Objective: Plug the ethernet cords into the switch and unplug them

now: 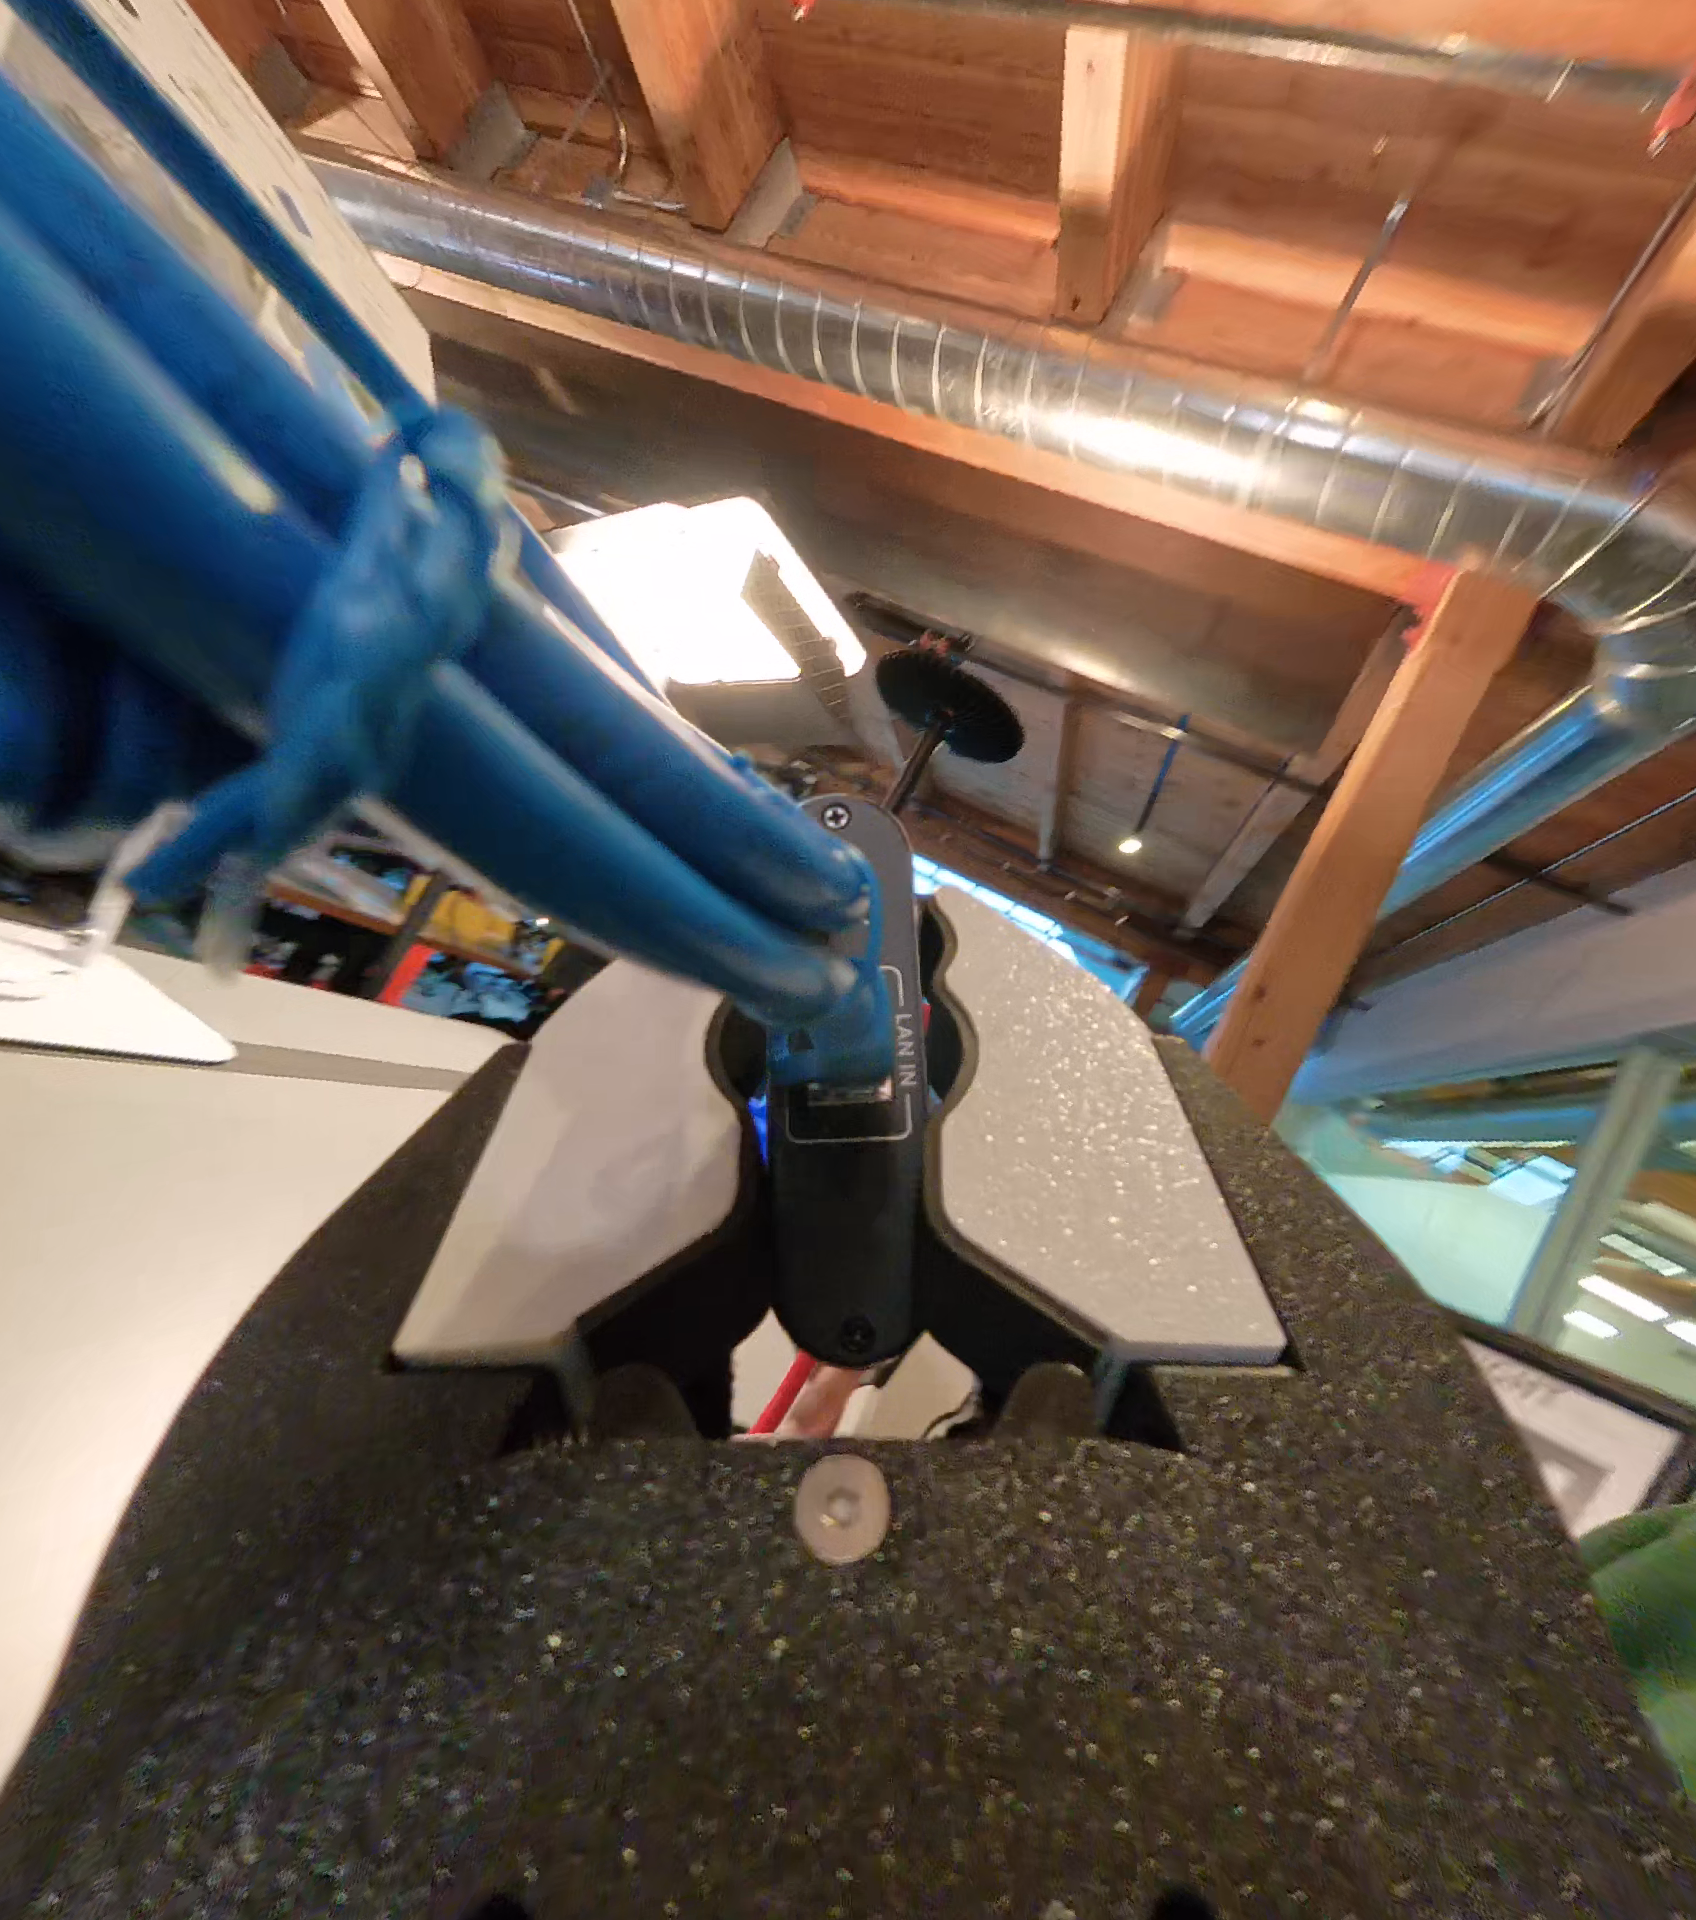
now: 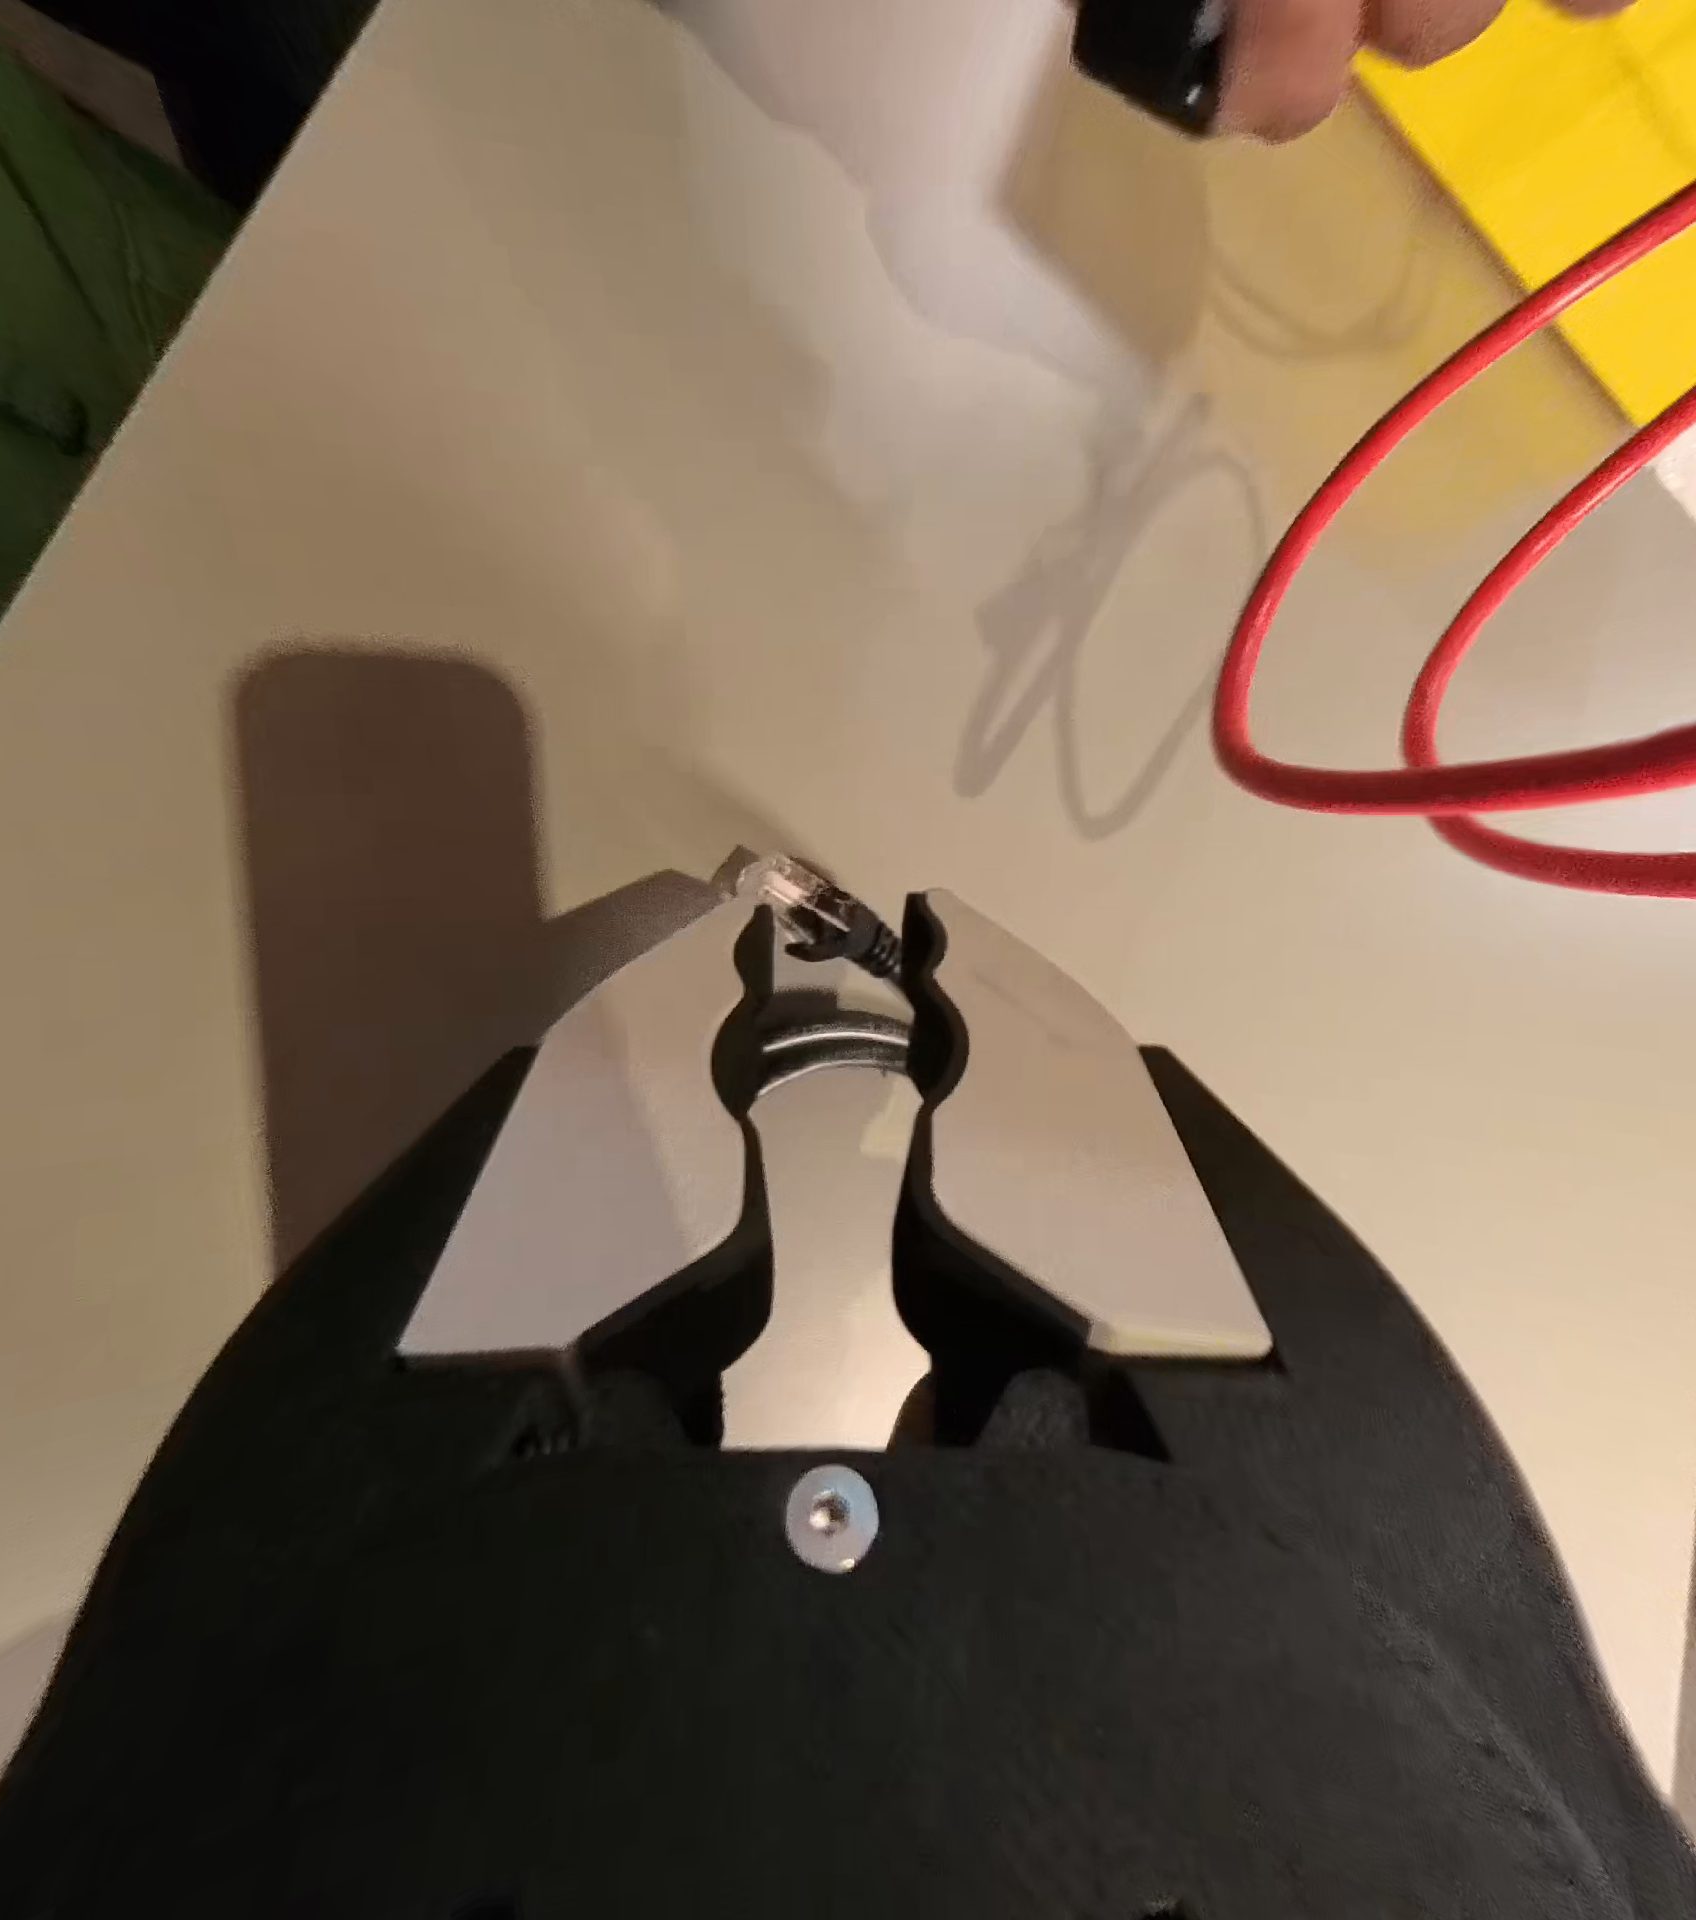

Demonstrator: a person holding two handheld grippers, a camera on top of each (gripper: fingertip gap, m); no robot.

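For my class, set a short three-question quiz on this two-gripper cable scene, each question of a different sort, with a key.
1. True or false: the left gripper is clamped on a black device with a blue cord plugged into it.
2. Multiple choice: the connector at the tips of the right gripper belongs to a cord that is A) red, B) black, C) yellow.
3. Fill in: in the right wrist view, loops of ____ cable hang above the pale table.

Key: 1 true; 2 B; 3 red.

black tongs (image 2: 839,925), silver plates, screw (image 2: 831,1539)
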